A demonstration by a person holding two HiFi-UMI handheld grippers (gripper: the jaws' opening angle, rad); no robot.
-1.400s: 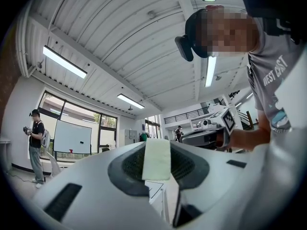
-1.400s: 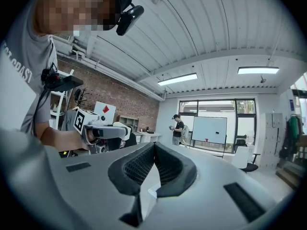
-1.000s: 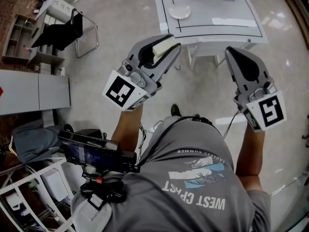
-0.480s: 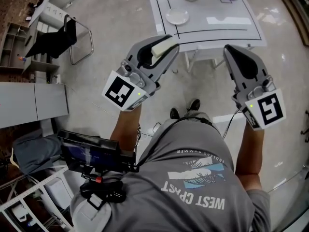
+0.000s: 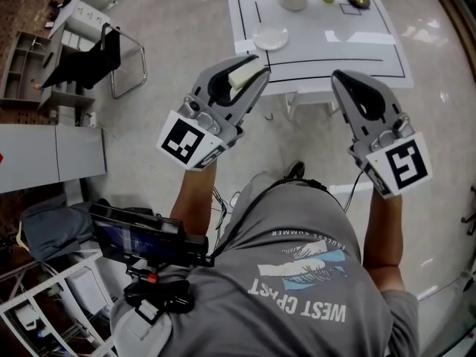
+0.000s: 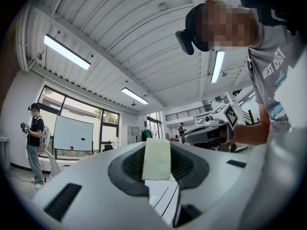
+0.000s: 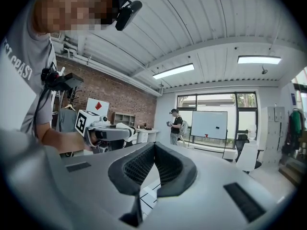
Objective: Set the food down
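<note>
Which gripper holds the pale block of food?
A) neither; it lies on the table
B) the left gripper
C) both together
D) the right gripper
B: the food block sits clamped between the jaws of the left gripper, while the jaws of the right gripper meet with nothing between them.

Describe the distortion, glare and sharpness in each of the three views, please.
Head view: the white table looks slightly bent by the wide lens, the floor shines at right. Left gripper view: strong fisheye, dark corners, ceiling lamps overexposed, the food sharp. Right gripper view: same fisheye, dark rim.
</note>
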